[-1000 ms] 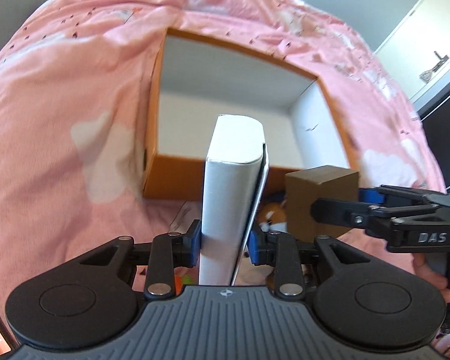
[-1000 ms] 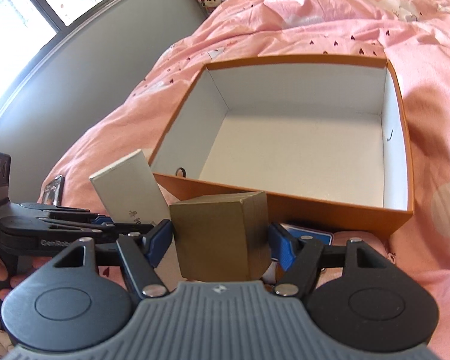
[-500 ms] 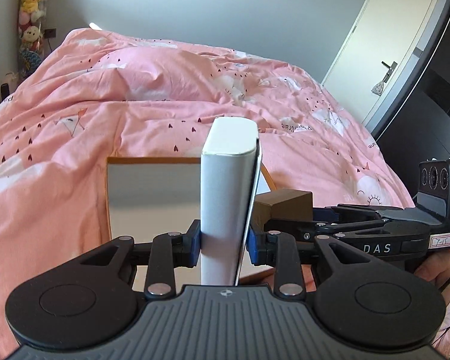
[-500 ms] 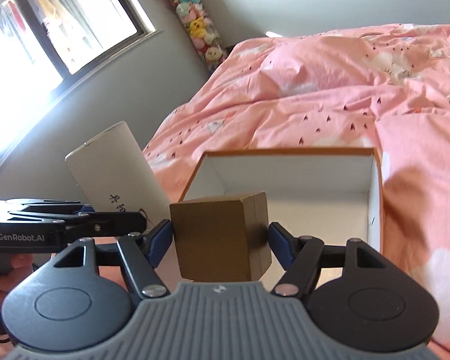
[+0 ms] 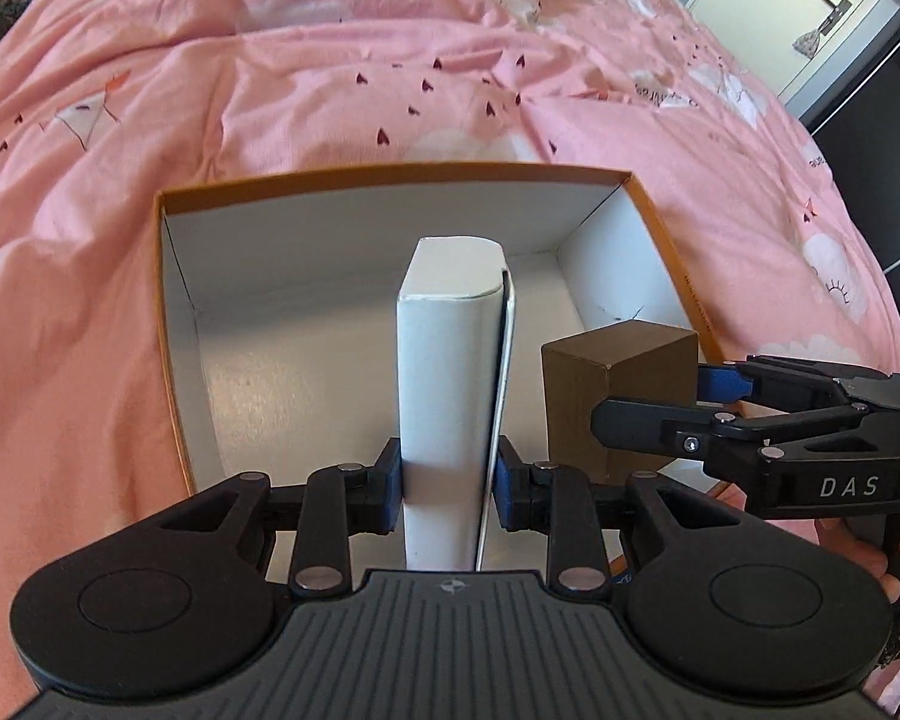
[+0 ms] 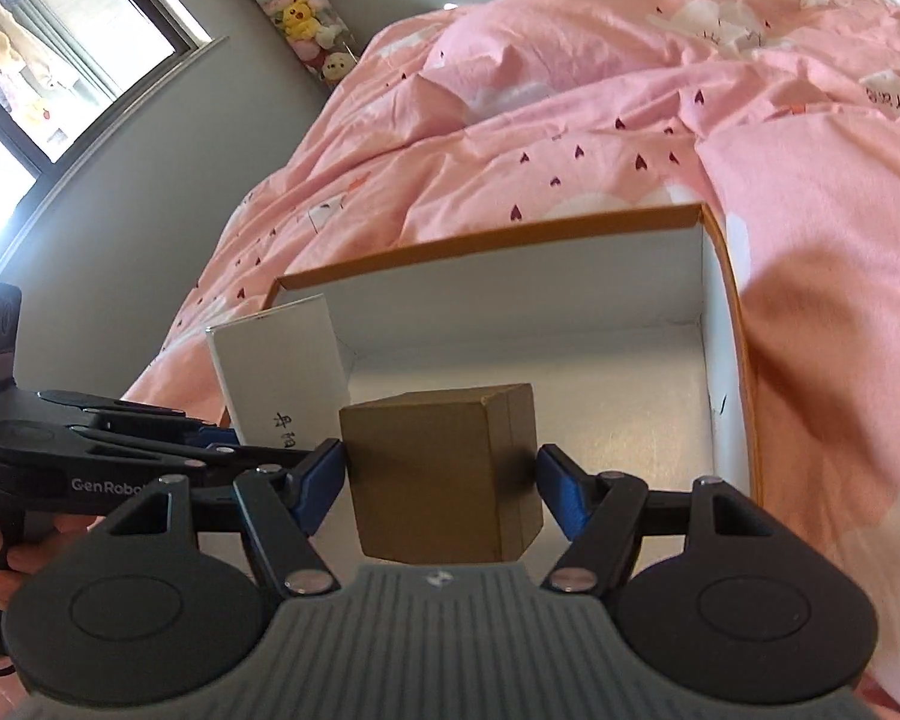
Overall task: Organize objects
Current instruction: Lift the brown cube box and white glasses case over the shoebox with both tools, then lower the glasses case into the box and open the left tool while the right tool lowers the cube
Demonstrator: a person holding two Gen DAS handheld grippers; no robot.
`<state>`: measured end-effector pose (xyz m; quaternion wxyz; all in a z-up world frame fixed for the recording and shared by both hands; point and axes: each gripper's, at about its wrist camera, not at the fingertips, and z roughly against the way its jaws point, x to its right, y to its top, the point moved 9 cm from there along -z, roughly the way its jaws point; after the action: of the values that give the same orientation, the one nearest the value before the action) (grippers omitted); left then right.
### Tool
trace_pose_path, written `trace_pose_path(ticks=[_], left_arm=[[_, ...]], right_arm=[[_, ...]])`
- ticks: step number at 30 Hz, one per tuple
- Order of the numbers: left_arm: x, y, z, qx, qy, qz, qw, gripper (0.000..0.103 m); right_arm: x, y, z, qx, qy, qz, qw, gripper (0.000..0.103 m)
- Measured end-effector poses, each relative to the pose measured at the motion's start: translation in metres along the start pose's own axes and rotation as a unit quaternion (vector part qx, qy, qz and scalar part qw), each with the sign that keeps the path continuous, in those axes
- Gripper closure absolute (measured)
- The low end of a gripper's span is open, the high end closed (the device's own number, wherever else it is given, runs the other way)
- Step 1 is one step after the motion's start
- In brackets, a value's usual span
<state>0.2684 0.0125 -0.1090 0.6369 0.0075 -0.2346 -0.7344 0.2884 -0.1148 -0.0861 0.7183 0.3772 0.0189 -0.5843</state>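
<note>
Matt white card on the tall white box, smooth-faced with a thin loose flap down one edge; plain brown cardboard, dull and faintly fibrous, on the brown box. Orange paper-covered card outside the open storage box, chalky matt white within, resting on soft, creased pink cotton-like cloth of the duvet. Matt black plastic with small bright metal pins on the left gripper and right gripper, blue rubbery pads, ribbed grey plastic at the base.
</note>
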Motion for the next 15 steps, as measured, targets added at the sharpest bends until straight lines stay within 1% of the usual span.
trace_pose_path(ticks=[3, 6, 10, 14, 15], left_arm=[[-0.006, -0.002, -0.013, -0.028, -0.014, 0.002, 0.9995, 0.071], [-0.01, -0.004, -0.024, -0.052, -0.017, 0.006, 0.9985, 0.071], [-0.011, -0.002, -0.031, -0.067, -0.032, -0.001, 0.9972, 0.071], [-0.017, 0.002, -0.039, -0.079, -0.041, 0.015, 0.9959, 0.07], [-0.019, 0.002, -0.041, -0.081, -0.039, 0.017, 0.9958, 0.07]], right_arm=[[0.005, -0.008, -0.016, -0.021, 0.003, -0.008, 1.0, 0.032], [0.006, -0.011, -0.031, -0.04, 0.007, -0.015, 0.999, 0.032], [0.008, -0.014, -0.047, -0.063, 0.012, -0.024, 0.998, 0.032], [0.016, -0.016, -0.062, -0.084, 0.004, -0.041, 0.996, 0.032], [0.018, -0.016, -0.065, -0.09, 0.003, -0.047, 0.995, 0.032]])
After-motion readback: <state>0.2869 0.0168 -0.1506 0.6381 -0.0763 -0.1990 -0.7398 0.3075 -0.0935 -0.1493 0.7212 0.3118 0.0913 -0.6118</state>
